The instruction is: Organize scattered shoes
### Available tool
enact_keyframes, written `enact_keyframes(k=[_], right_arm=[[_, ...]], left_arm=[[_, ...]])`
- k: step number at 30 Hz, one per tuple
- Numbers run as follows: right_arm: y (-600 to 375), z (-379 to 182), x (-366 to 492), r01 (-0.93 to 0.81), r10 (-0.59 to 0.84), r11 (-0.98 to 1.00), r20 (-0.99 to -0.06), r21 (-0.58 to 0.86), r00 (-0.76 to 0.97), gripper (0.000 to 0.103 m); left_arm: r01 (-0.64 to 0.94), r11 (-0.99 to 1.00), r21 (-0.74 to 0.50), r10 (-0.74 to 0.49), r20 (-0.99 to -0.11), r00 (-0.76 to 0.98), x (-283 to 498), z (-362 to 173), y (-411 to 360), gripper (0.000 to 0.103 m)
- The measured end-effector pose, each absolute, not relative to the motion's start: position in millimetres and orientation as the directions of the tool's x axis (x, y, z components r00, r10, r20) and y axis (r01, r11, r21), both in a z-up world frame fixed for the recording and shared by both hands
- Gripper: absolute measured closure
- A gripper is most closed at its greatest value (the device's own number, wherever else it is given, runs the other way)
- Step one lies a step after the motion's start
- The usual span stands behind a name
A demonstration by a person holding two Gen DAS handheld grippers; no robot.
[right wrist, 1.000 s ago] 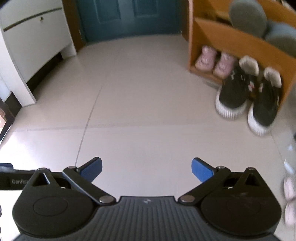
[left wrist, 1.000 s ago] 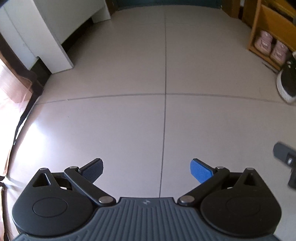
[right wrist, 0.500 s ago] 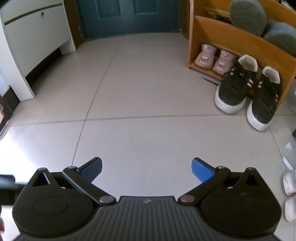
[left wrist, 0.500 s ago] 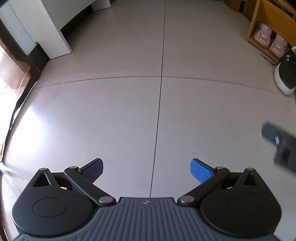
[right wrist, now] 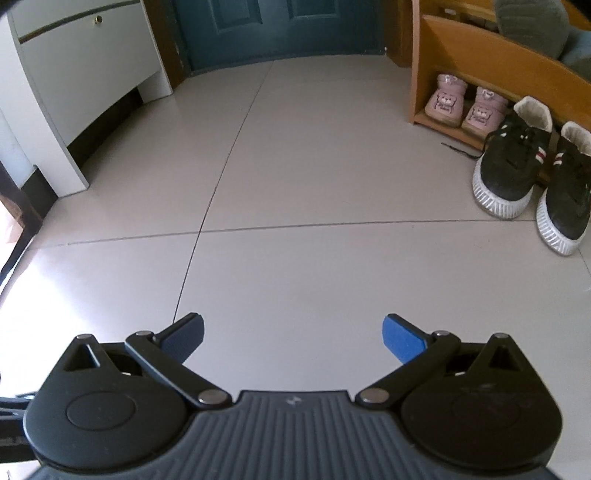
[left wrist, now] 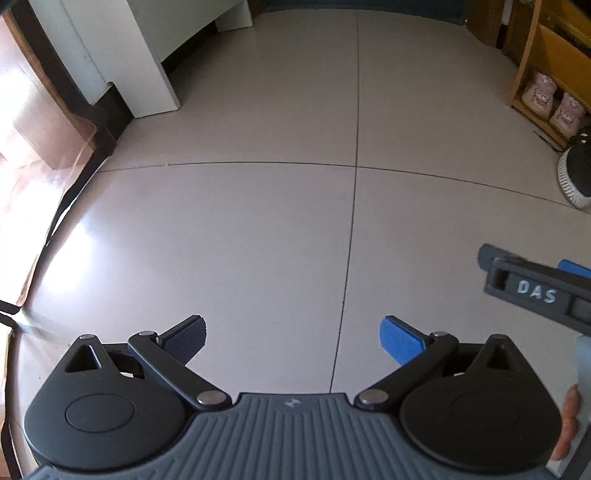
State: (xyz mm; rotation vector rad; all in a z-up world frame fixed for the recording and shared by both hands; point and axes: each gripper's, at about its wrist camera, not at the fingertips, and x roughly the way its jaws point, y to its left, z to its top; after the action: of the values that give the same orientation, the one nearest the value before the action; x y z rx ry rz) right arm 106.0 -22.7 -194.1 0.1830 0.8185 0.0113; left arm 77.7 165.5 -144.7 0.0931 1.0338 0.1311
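Note:
Two black sneakers with white soles [right wrist: 506,173] [right wrist: 565,201] stand side by side on the floor at the right, in front of a wooden shoe rack [right wrist: 491,62]. A pair of small pink boots [right wrist: 463,105] sits on the rack's bottom shelf. My right gripper [right wrist: 293,338] is open above bare tile, well short of the shoes. My left gripper [left wrist: 291,339] is open too, over empty floor. In the left wrist view the pink boots [left wrist: 552,105] and one black sneaker's toe [left wrist: 576,173] show at the right edge, and the right gripper's body [left wrist: 535,291] juts in.
A white cabinet [right wrist: 70,85] stands along the left wall and a dark teal door [right wrist: 280,29] closes the far end. Grey slippers [right wrist: 532,27] rest on the rack's upper shelf. A loose black lace [right wrist: 460,149] lies by the rack. A hand [left wrist: 569,424] shows at the left wrist view's edge.
Both grippers stayed open. The right wrist view has risen and tilted up slightly, showing more door. The right gripper's body has come further into the left wrist view.

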Motion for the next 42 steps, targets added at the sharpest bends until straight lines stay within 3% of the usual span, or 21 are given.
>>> enact_keyframes(k=[9,20,31,38,42], right_arm=[[-33.7,-183.7,94.9,0.097,0.033,0.986,-0.723,0.137,0.69,0.001],[-28.5,-151.9,66.1,0.094,-0.007,0.992,-0.709,0.083,0.705,0.001],[-36.5,-143.4,66.5,0.146,-0.074,0.988,-0.702,0.043,0.708,0.001],[-48.8,-152.0,62.1,0.176,-0.098,0.984,-0.718,0.034,0.689,0.001],[-52.1,-149.9,59.8,0.183,-0.097,0.982,-0.717,0.043,0.69,0.001]], left_arm=[[-0.009,1.0,0.021,0.023,-0.855,0.518,78.8,-136.0,145.5,0.0],[0.01,0.999,-0.033,-0.033,-0.816,0.577,52.5,-121.1,136.8,0.0],[0.005,1.0,-0.018,-0.017,-0.805,0.593,50.7,-128.6,146.1,0.0],[0.019,1.0,0.015,-0.001,-0.752,0.659,46.1,-123.2,142.1,0.0],[0.021,1.0,-0.016,-0.026,-0.804,0.595,56.4,-120.4,139.2,0.0]])
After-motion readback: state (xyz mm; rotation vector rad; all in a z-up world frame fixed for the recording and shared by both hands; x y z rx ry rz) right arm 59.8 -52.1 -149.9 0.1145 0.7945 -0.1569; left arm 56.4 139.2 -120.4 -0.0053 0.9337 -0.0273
